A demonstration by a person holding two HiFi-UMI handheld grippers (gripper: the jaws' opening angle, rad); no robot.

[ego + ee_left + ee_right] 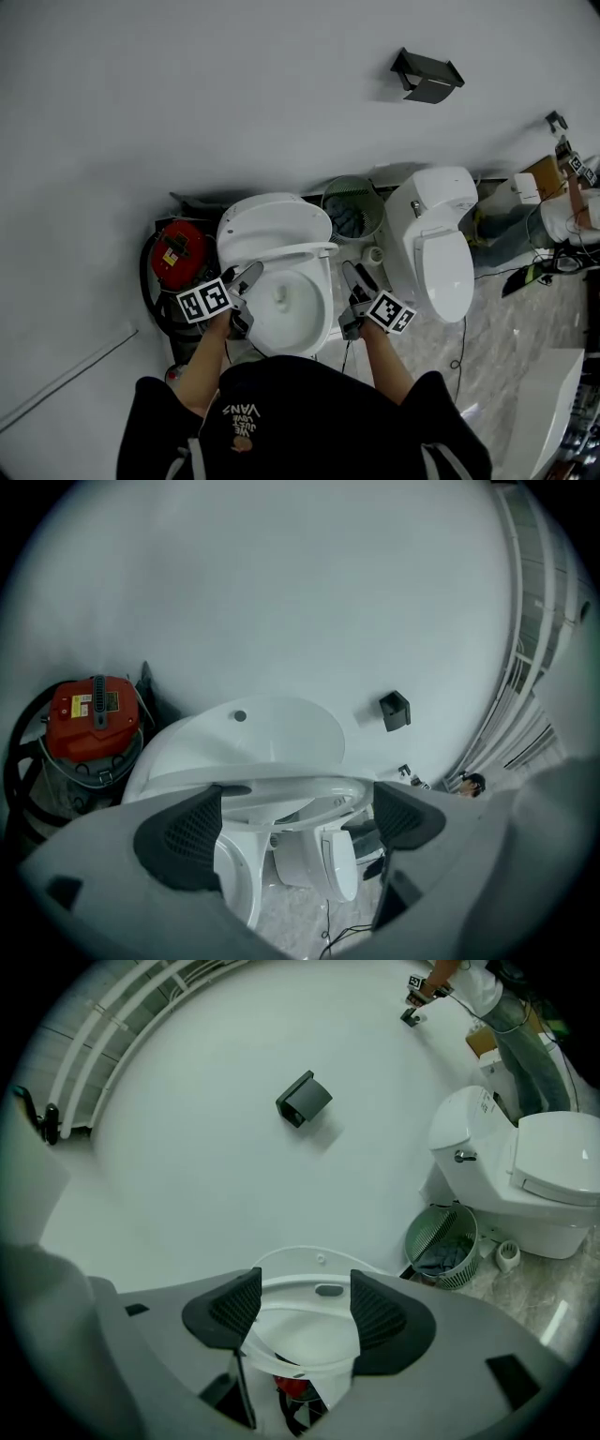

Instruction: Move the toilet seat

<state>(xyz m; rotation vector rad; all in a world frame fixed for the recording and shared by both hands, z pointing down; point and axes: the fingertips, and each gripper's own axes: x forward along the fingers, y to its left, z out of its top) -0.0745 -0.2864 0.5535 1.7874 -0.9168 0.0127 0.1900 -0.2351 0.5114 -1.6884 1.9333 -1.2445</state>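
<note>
A white toilet (281, 300) stands in the middle with its lid (272, 223) up against the wall. Its seat ring (302, 251) is lifted partway off the bowl. My left gripper (246, 281) is at the bowl's left side, jaws wide apart; the seat ring (291, 794) crosses the gap ahead of its pads (178, 836). My right gripper (356, 281) is at the bowl's right side. Its jaws stand apart around the seat ring (300, 1302), whose underside and rubber bumper face the camera; I see no pad pressing on it.
A second toilet (441, 246) with its lid down stands to the right. A green wastebasket (354, 208) sits between the two toilets. A red vacuum (178, 251) is at the left by the wall. A black holder (428, 75) hangs on the wall. A person (562, 216) is at far right.
</note>
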